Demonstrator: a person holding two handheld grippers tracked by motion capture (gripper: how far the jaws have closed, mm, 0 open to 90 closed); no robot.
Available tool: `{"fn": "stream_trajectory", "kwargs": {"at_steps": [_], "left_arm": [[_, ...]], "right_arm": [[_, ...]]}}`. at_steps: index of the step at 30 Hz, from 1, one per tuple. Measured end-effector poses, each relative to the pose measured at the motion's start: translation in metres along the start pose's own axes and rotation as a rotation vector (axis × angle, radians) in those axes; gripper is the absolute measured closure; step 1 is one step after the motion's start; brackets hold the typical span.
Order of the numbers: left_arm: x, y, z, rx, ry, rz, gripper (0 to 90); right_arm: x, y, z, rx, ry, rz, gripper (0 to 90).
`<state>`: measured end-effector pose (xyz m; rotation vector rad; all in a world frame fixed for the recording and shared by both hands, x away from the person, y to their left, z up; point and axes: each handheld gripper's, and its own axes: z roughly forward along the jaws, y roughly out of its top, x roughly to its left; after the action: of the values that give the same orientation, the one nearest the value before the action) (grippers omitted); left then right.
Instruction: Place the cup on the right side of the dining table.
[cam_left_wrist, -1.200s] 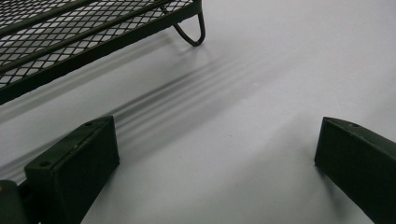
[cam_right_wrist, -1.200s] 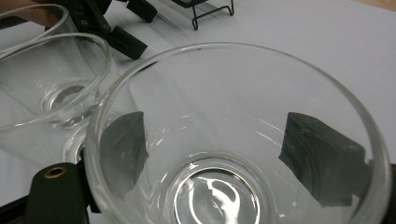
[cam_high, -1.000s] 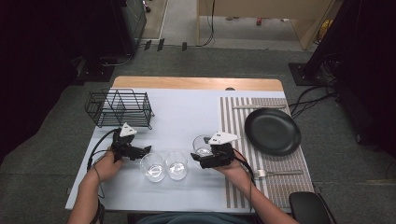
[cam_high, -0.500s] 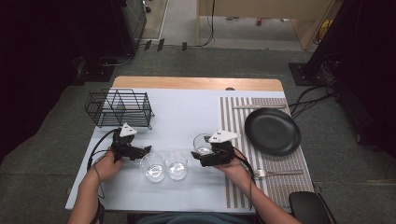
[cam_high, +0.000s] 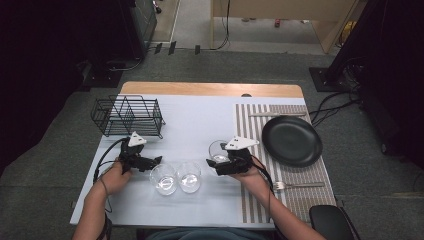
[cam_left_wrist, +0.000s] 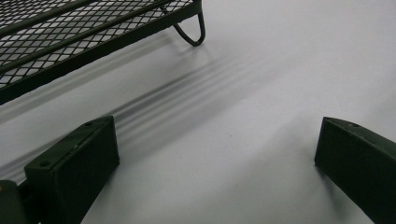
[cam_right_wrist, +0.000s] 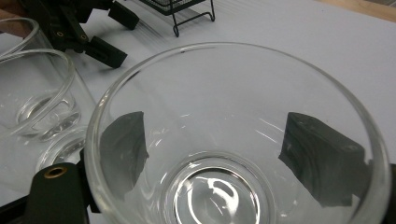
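Glass (cam_right_wrist: 233, 140) unmoved in right claw (cam_right_wrist: 233, 154)

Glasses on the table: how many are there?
3. Two glasses stand side by side near the front edge, one left, one right; a third glass sits between the right gripper's jaws.

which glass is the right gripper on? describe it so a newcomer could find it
Start at the striped placemat with the black plate. Just off its left edge stands a clear glass, with the right gripper clamped around it. Two more glasses stand together, left of it and ungripped.
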<state>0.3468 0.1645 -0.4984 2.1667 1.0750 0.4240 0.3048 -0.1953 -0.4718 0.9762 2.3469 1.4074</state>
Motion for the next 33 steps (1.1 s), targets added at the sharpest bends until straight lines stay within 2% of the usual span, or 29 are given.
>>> {"fn": "stream_trajectory", "kwargs": {"at_steps": [33], "left_arm": [[0.000, 0.000, 0.000, 0.000, 0.001, 0.000, 0.0]], "right_arm": [[-0.012, 0.007, 0.003, 0.000, -0.024, -0.008, 19.7]]}}
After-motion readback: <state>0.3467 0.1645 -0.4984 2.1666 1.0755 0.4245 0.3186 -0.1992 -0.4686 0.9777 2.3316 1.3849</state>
